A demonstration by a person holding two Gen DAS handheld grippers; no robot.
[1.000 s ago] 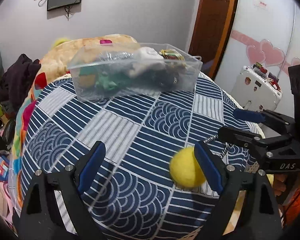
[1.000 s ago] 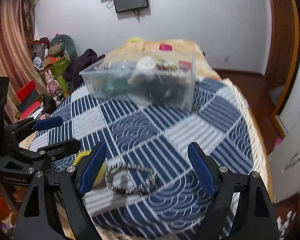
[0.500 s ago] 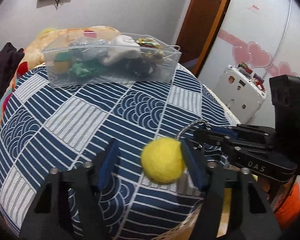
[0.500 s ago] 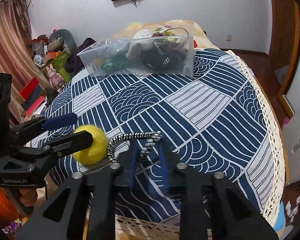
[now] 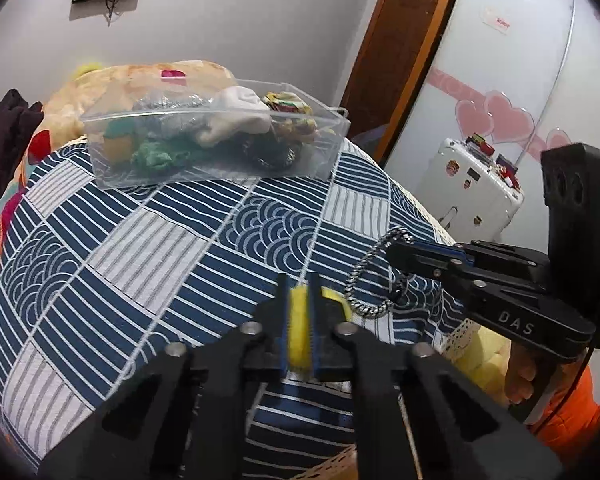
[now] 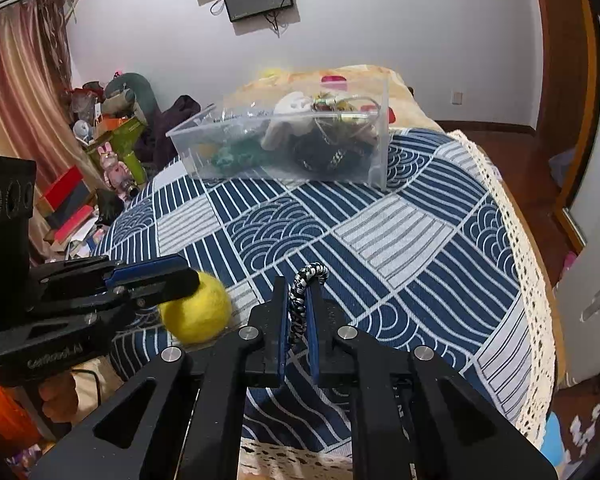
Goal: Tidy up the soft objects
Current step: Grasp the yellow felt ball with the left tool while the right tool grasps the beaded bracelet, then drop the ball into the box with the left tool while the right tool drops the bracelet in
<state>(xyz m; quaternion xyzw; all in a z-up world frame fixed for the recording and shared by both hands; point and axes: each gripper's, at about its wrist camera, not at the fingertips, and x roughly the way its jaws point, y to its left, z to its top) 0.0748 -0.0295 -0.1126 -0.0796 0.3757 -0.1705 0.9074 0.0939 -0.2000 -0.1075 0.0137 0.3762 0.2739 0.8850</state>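
Left gripper (image 5: 298, 325) pinches a yellow ball (image 5: 299, 328) hard enough to flatten it between the blue pads, low over the near edge of the patterned cloth (image 5: 148, 248). Right gripper (image 6: 299, 324), level and just beside it, is clamped on a black-and-white braided band (image 6: 305, 286) whose loop sticks up past the tips. Well beyond both, a clear bin (image 5: 216, 136) of soft things sits at the cloth's far side.

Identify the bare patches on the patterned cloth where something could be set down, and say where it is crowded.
Free: the wide cloth between the clear bin and both grippers, plus the strip towards the lace edge. Crowded: the near edge, where the yellow ball and braided loop are gripped.
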